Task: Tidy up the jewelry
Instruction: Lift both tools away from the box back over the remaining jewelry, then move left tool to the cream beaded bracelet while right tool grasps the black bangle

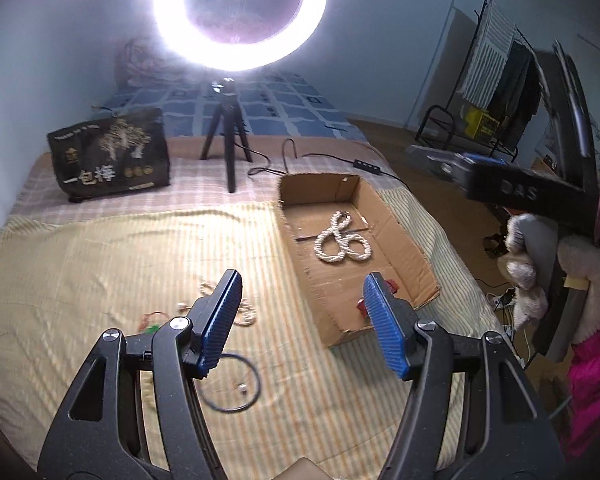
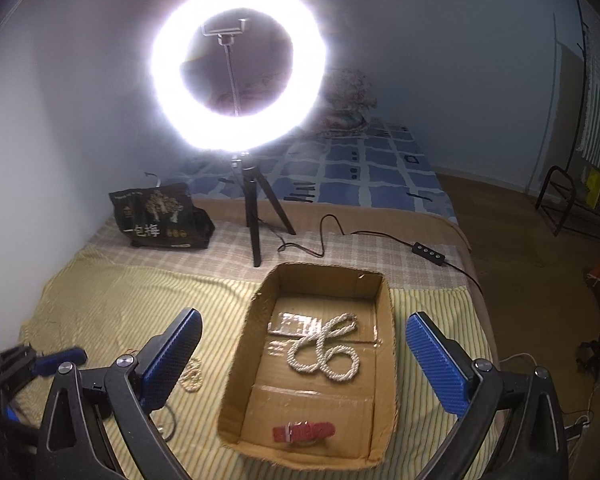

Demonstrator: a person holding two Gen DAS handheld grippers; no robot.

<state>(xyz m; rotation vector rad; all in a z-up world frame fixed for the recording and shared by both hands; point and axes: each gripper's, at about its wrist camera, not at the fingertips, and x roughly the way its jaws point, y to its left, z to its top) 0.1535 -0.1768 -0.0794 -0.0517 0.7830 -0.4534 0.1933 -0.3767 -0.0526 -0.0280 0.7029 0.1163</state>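
Striped yellow bedspread [image 1: 100,248] covers the bed, soft and a bit rumpled, with a lit ring light [image 2: 238,64] on a tripod at the far end. Left hand-held gripper [image 1: 304,320] is spread wide with nothing between its ribbed blue pads; right hand-held gripper [image 2: 304,360] is also released and empty. Ahead of the right one sits a shallow cardboard box [image 2: 244,344] with rough-cut edges, holding a looped white bead necklace [image 2: 324,354] and a red piece [image 2: 304,432] near its front wall. Just under the left one, on open bedspread, lie a thin black ring-shaped cord [image 1: 256,380] and a tangle of pale beads [image 1: 248,312].
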